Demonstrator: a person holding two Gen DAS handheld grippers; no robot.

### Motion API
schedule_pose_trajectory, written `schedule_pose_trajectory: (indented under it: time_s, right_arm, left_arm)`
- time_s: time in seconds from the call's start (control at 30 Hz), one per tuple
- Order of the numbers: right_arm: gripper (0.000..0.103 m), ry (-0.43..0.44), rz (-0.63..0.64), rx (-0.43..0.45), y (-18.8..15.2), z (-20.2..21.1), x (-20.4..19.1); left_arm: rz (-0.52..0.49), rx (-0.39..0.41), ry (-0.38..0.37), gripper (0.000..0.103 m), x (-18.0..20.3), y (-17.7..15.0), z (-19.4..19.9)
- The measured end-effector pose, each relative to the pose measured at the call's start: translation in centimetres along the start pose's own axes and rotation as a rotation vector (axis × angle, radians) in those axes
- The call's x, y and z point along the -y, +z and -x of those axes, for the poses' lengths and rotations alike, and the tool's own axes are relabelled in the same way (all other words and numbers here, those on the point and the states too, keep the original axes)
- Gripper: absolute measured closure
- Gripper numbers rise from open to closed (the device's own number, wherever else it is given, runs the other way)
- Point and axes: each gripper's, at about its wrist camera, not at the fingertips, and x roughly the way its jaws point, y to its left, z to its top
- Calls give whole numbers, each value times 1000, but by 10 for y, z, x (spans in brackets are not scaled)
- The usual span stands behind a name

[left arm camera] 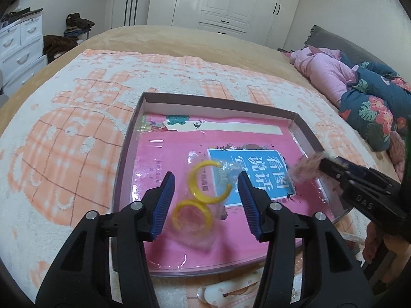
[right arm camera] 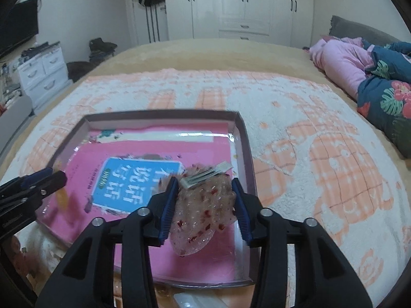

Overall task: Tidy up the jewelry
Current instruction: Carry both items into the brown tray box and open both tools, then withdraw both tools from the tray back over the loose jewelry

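Left claw over yellow rings | right claw over pink pouch

— Could any writing be made out?

— Yes. The blue label on the pink book carried large white Chinese characters, upside down to the left wrist camera — 看图说话 as far as they could be read. In the right wrist view the same label showed them partly blurred.

— Anything smaller?

— A line of small dark print ran beside the label on the cover, too fine to read.

— And on the tools?

— The right gripper, seen from the left wrist camera, bore raised letters on its black body — "DAS". The paper tag on the sequinned pouch had dark stripes, illegible.
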Motion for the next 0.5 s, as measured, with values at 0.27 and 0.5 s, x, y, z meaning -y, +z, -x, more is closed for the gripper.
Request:
schedule_pose_trajectory:
  time_s: [0.27,0.5]
  right_arm:
    - [42,21,-27,33,-4,12,7]
    - [28,25,-23,117,-13,42,14]
  left_arm:
    - [22,20,-9,46,-6,1,9]
    - [38,64,-1,36,-12,3,28]
